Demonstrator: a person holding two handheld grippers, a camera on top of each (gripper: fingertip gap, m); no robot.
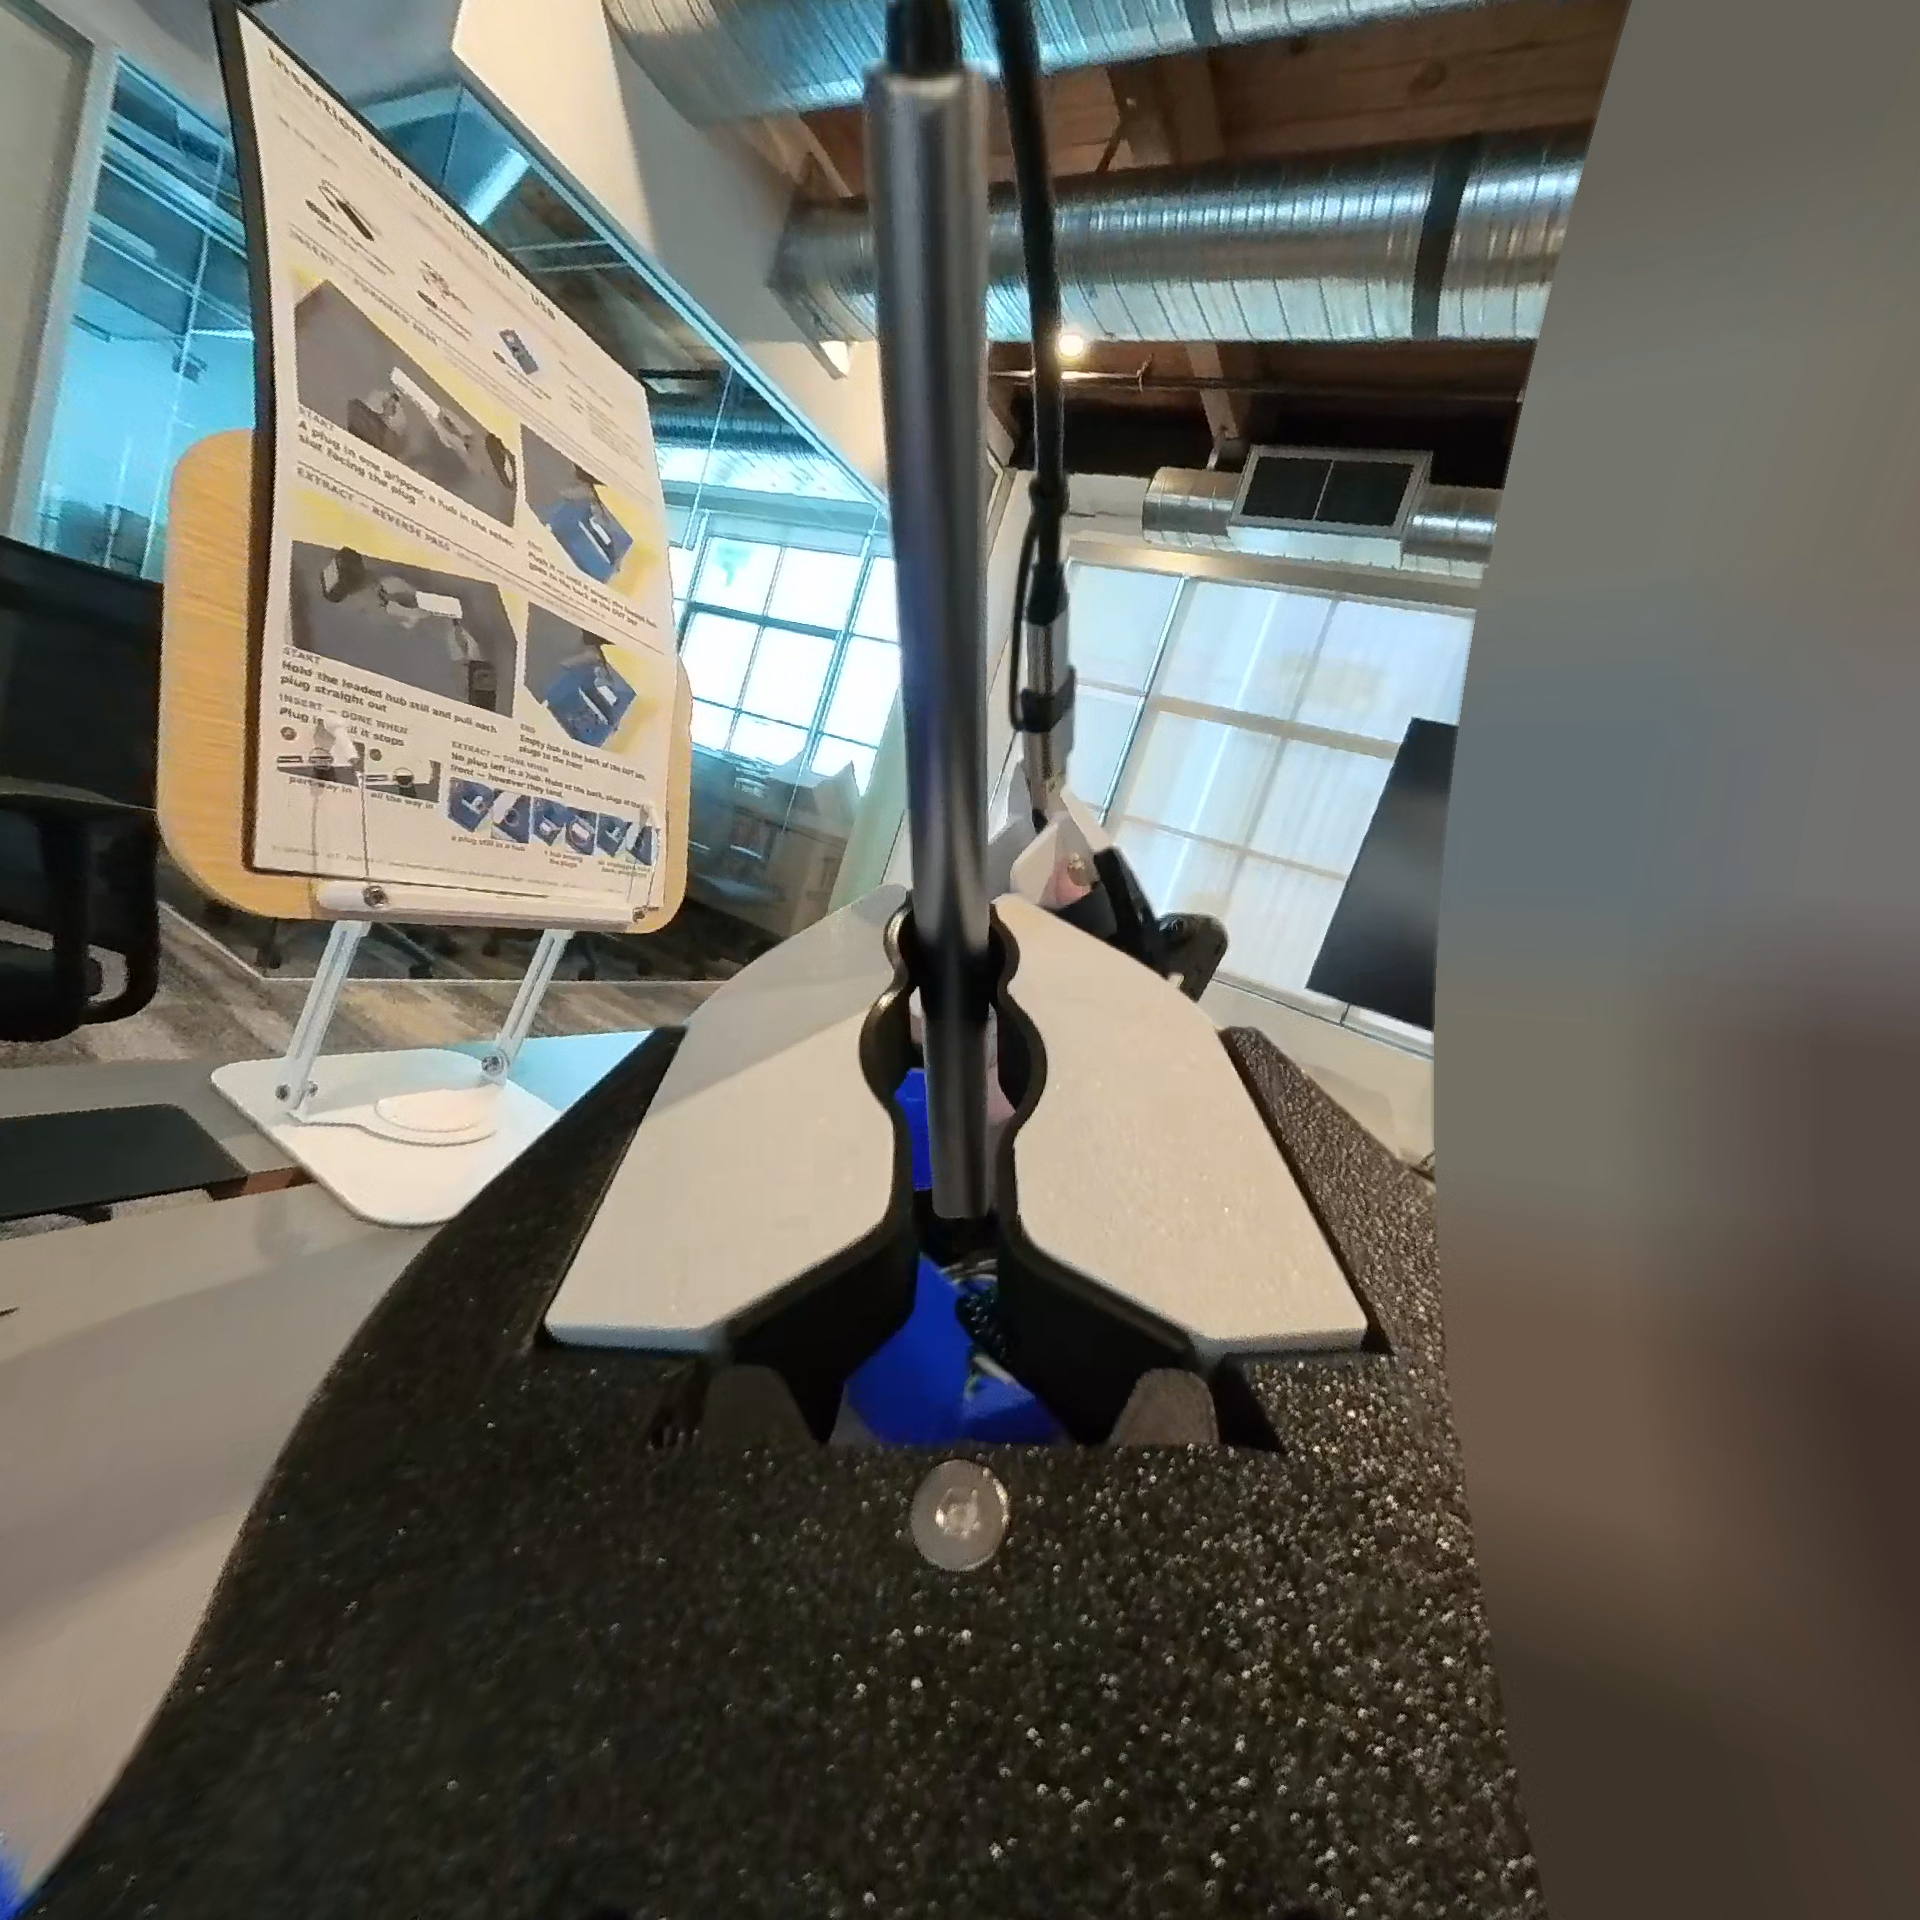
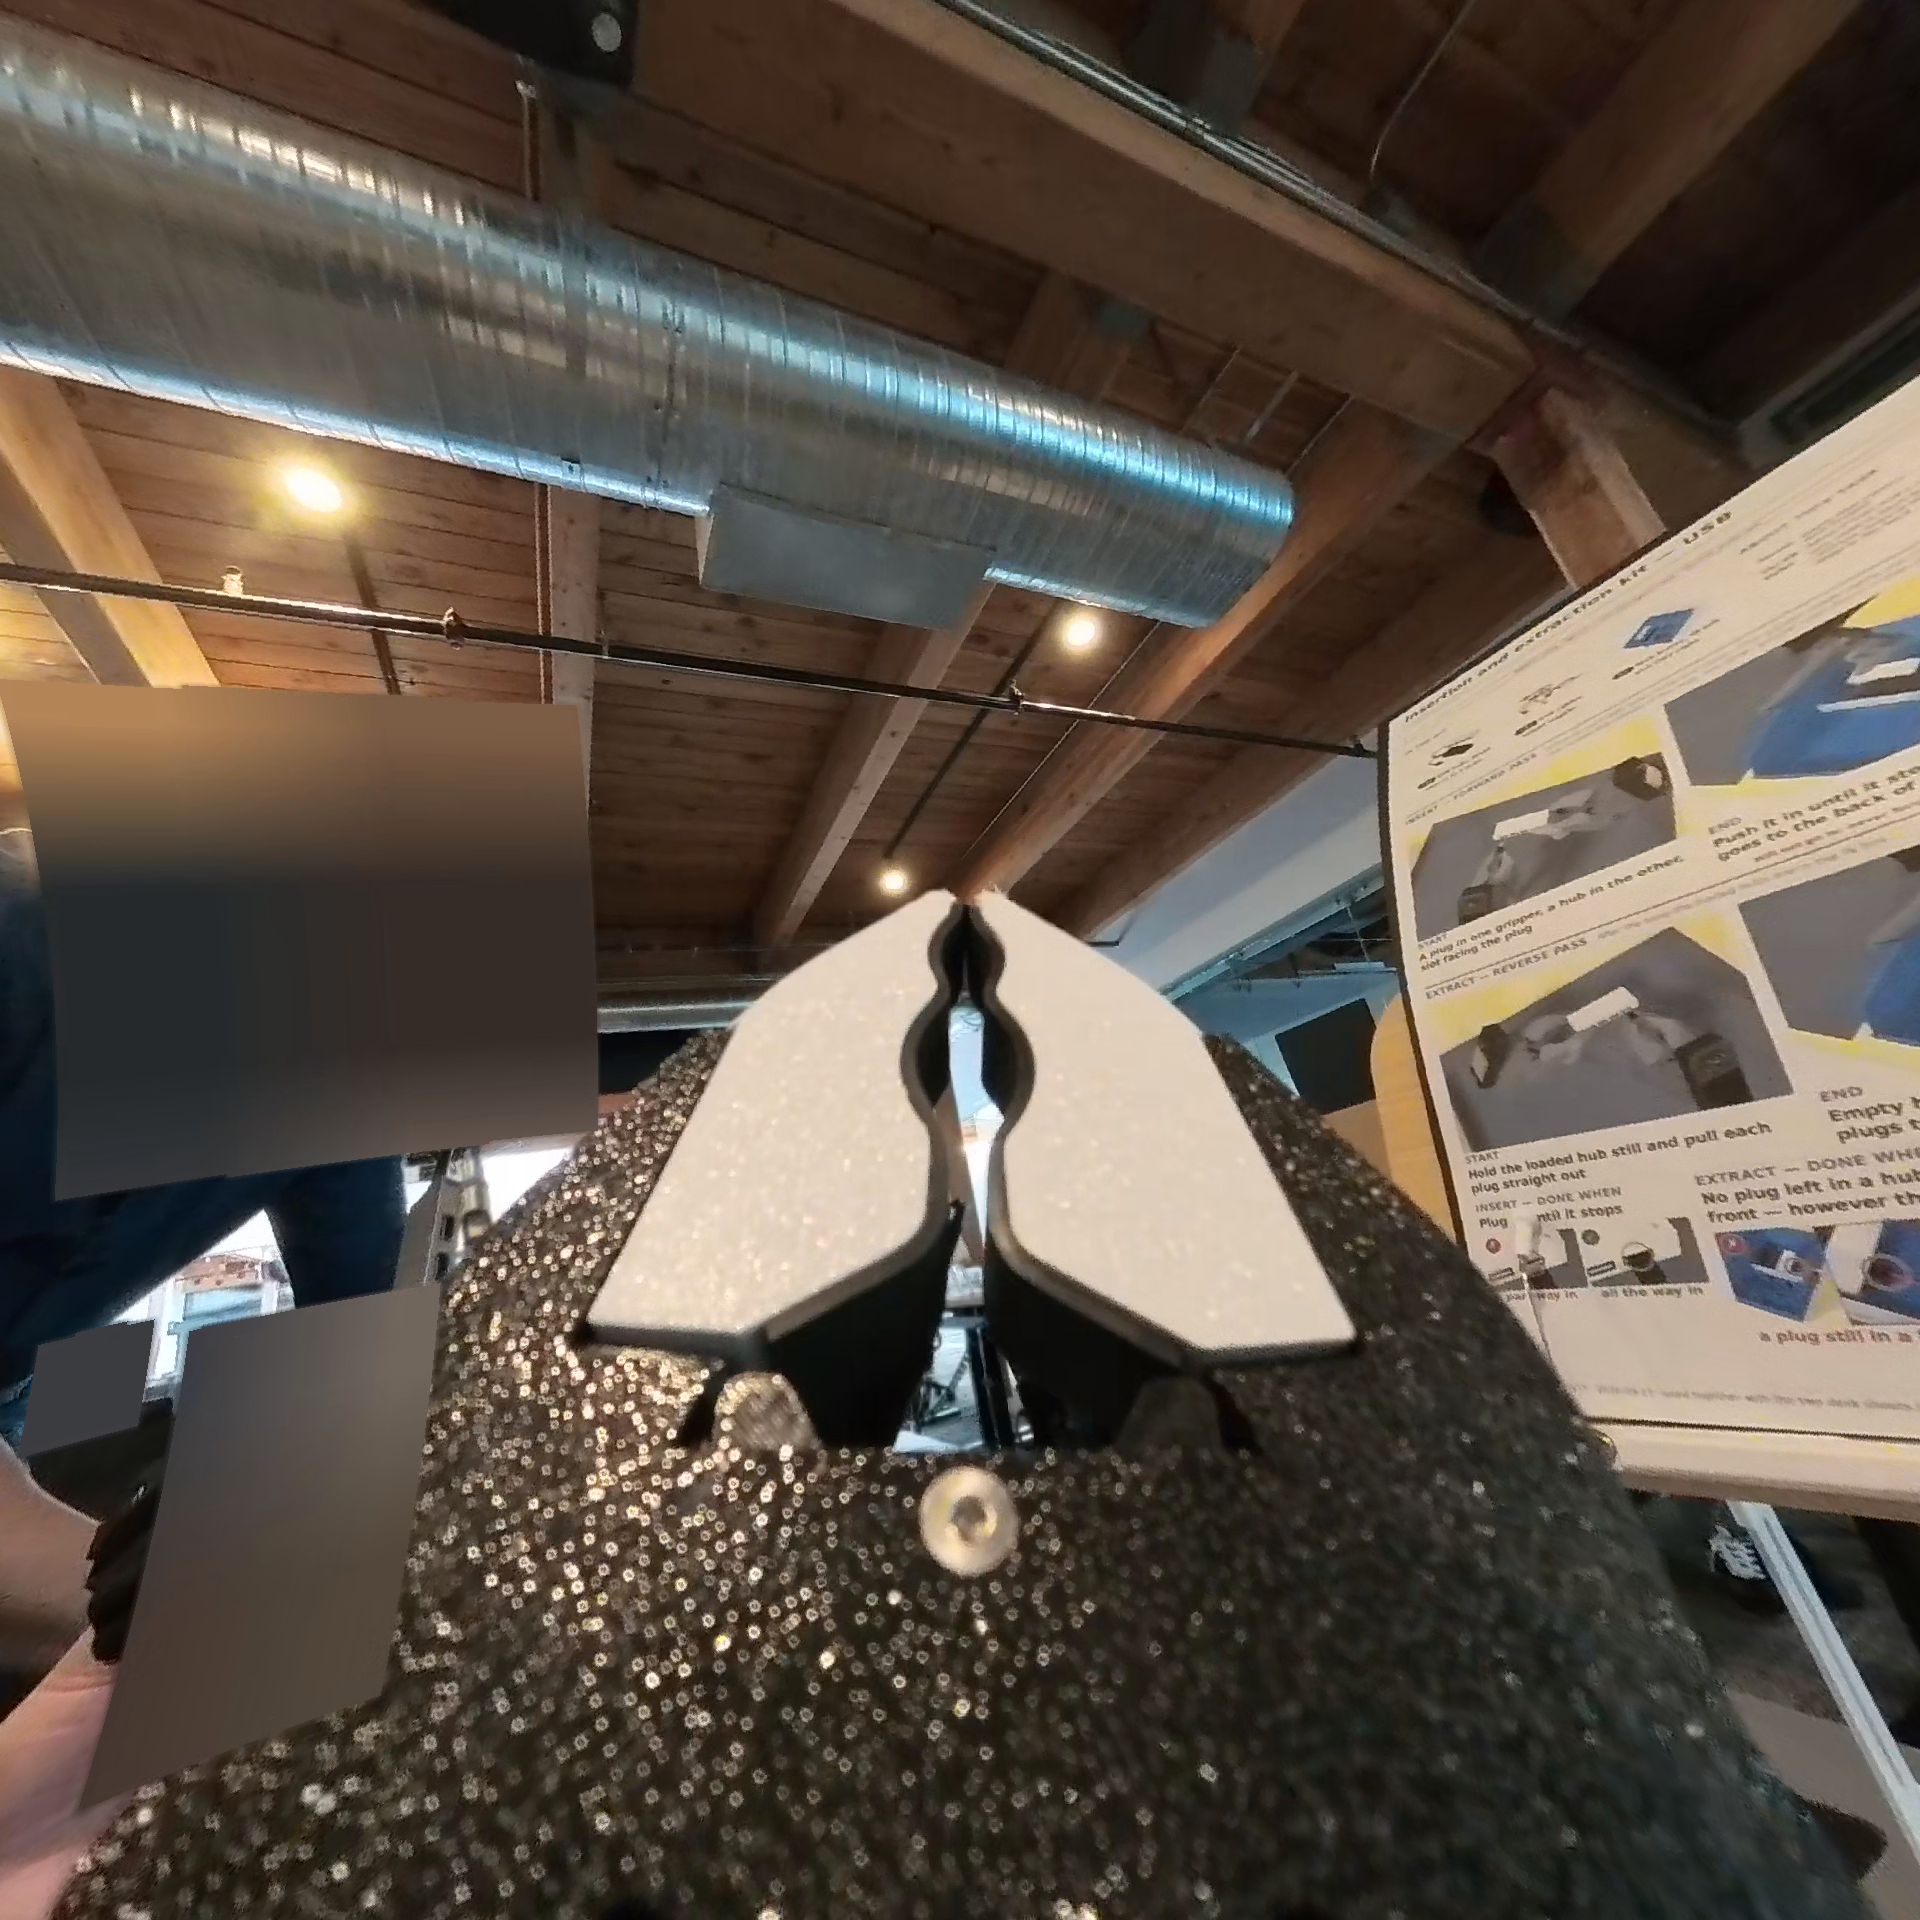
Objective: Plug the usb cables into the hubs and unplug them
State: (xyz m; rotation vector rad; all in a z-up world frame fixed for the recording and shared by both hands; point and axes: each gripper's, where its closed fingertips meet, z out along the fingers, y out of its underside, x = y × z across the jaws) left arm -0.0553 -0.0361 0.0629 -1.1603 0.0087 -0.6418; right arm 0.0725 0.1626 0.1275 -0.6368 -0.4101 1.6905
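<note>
Left wrist view: at your far left a printed sheet (image 1: 447, 499) leans on a wooden board on a white stand (image 1: 400, 1112), which sits on the pale table (image 1: 156, 1403). A black pad (image 1: 104, 1153) lies on the table just left of the stand's base. In the middle, your left gripper (image 1: 951, 935) has its jaws closed almost all the way on a slim silver hub (image 1: 930, 644), seen edge-on and standing upright, rising well above the fingertips. A black cable (image 1: 1039, 312) leaves the hub's top, loops down to the right and ends in a silver plug (image 1: 1042, 665) hanging free beside the hub, not touching it. Something blue (image 1: 914, 1392) shows through the gap below the fingers; you cannot tell what it is. Right of that is a dark screen (image 1: 1382, 883) in front of bright windows.

Right wrist view: your right gripper (image 2: 968, 920) points up toward the wooden ceiling and a silver duct (image 2: 623, 343). Its jaws are pressed together at the tips, holding nothing. The sheet (image 2: 1662, 935) stands at the right edge.
</note>
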